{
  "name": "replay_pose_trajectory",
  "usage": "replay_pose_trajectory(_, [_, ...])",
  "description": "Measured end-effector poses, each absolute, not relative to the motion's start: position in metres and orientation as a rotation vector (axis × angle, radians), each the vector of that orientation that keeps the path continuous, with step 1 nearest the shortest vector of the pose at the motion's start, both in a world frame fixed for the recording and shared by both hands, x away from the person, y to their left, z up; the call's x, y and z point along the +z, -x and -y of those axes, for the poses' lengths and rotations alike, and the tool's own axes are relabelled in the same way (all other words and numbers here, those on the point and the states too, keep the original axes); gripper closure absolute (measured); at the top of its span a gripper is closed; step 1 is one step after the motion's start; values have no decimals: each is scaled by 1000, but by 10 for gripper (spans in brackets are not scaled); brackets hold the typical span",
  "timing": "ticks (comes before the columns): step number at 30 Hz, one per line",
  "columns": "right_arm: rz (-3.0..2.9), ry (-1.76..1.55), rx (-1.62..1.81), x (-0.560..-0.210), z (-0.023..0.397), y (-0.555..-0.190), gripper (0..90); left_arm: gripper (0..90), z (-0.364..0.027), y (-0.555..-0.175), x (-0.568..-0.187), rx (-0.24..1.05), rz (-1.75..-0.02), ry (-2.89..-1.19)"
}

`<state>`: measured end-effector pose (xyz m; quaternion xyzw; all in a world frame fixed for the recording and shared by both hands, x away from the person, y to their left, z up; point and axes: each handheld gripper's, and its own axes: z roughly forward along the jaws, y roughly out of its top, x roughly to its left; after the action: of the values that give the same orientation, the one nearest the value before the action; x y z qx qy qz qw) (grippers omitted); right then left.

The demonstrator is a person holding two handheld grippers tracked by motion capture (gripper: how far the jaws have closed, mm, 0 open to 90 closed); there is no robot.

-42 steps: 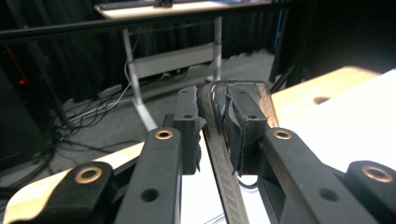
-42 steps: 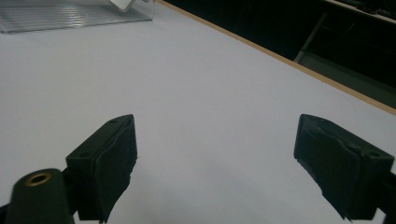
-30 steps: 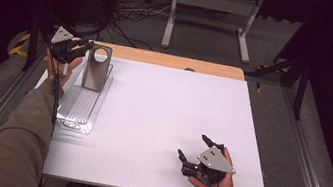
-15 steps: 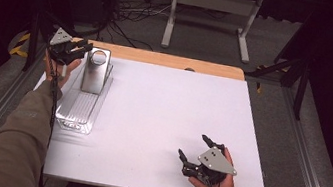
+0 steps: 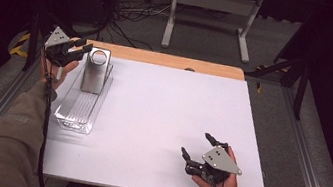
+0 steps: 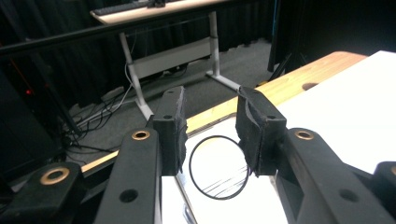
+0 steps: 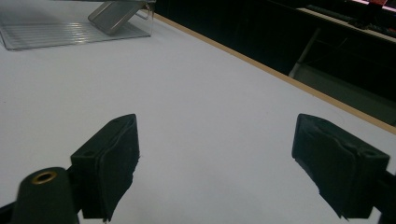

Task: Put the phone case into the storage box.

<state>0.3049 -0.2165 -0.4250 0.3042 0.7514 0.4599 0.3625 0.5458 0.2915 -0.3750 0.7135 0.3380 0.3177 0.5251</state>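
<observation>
The shiny silver metal tin with a round open mouth (image 5: 96, 69) leans at the far end of the long see-through plastic tray with a ribbed bottom (image 5: 78, 110), at the far left of the white table top (image 5: 164, 123). It rests there, so the tray keeps it from sliding off. The left gripper (image 5: 82, 48) sits just beside the tin's rim, at its left. Its jaws have just been opening, and they stand a little apart with nothing pinched; the round rim shows in the gap between them, but the pads do not press on it. I think it is letting the tin go. The right gripper (image 5: 196, 146) waits near the table's front right, jaws spread wide and empty, out of the way.
</observation>
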Motion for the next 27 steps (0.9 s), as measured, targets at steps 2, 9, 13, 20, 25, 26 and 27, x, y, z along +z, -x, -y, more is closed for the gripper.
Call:
replay_pose_trajectory(2, [-1930,-783,1189,-424,218,-306,157,608,-291,-543,-374,760,-804,-1700])
replay_pose_trajectory(9, [-1921,-780,1201,-419,218,-312,157,555,-288,-529,-372,771,-775,-1716])
replay_pose_trajectory(13, [-1920,-772,1205,-416,218,-316,156,524,-287,-523,-371,775,-766,-1706])
replay_pose_trajectory(20, [-1911,-765,1218,-409,216,-329,156,447,-288,-508,-368,790,-750,-1673])
replay_pose_trajectory(25, [-1912,-755,1225,-406,214,-336,155,410,-289,-498,-366,796,-733,-1666])
replay_pose_trajectory(26, [-1912,-755,1227,-406,213,-337,155,404,-289,-496,-365,790,-732,-1665])
replay_pose_trajectory(27, [-1912,-754,1231,-406,213,-337,154,400,-289,-494,-365,788,-728,-1662])
